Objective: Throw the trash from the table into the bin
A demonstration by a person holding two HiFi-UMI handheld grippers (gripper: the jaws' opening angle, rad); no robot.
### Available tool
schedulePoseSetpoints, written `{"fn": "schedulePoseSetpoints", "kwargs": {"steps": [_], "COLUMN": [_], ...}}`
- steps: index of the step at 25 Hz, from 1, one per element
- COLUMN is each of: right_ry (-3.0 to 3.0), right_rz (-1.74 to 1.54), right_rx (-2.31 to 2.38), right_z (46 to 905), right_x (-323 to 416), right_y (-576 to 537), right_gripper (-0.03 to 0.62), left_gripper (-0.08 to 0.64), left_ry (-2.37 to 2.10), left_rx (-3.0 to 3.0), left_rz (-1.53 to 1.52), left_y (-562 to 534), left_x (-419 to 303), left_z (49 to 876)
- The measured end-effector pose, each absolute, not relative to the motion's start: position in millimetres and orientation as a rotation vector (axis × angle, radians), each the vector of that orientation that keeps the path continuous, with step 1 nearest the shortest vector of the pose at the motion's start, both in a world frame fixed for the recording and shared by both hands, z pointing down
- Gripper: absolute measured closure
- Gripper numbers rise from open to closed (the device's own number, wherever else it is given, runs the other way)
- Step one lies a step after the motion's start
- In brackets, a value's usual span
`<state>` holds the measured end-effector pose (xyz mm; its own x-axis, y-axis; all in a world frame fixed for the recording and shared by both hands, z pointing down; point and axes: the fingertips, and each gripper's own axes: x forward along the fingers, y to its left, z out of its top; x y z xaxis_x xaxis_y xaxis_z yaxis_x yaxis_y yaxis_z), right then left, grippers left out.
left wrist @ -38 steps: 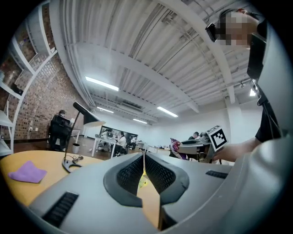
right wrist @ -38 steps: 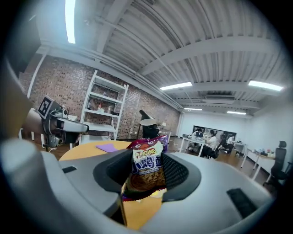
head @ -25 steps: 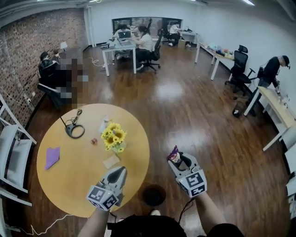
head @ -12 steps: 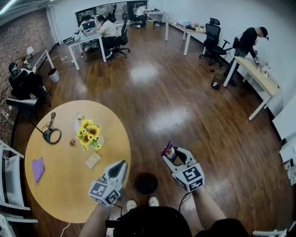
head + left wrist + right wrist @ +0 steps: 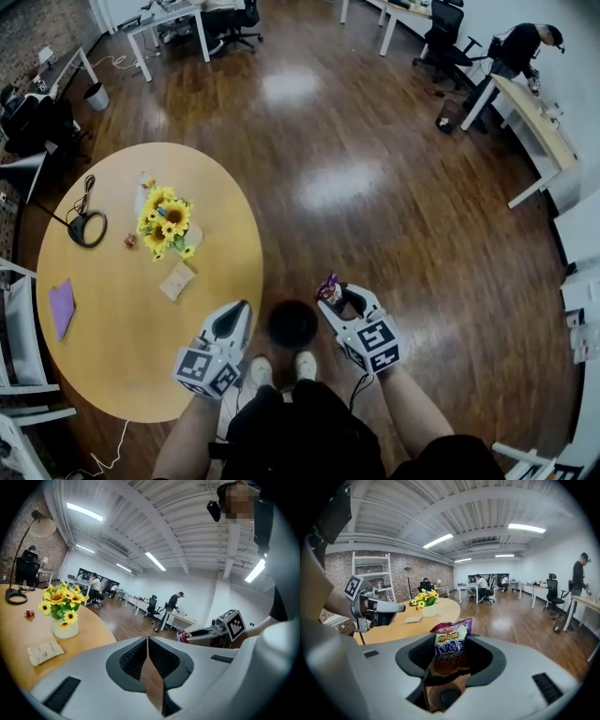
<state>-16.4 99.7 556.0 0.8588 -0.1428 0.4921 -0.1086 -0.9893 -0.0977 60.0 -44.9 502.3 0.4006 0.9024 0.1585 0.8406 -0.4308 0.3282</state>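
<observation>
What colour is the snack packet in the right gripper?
Snack packet: purple-red top, cream front, blue lettering; right gripper view shows it best.

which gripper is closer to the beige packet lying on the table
Left. The left gripper hovers at the table edge, just right of the beige packet; the right gripper, holding a snack packet, is beyond the bin.

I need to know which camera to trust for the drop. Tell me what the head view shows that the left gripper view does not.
Only the head view: the black bin on the floor between the two grippers, and the purple sheet on the table. Only the left gripper view: the left gripper shut, with nothing between its jaws. Both: the sunflowers, the paper sachet, and the right gripper shut on the snack packet.
</observation>
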Motion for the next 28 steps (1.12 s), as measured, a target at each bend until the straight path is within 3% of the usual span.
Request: {"fn": "schedulePoseSetpoints", "kwargs": {"steps": [16,25,28], "right_ry": [0.398,0.378,0.398], "right_rz": [-1.283,-1.346,-1.375], "right_rx": [-2.723,-2.665,-2.630], "right_z": [724,769,777], "right_x": [-42,-36,-35], "right_y": [19,7,2], "right_gripper": [0.396,0.392,0.334], "left_gripper": [0.560,0.560,0.560], "left_ry": [1.385,1.371,1.351], "left_rx": [2.503,2.448,2.433], "left_rz": [0.696,0.758,0.776], "left_y": [-88,-98,-103], "left_x": [67,65,67], "left_z": [574,589,589]}}
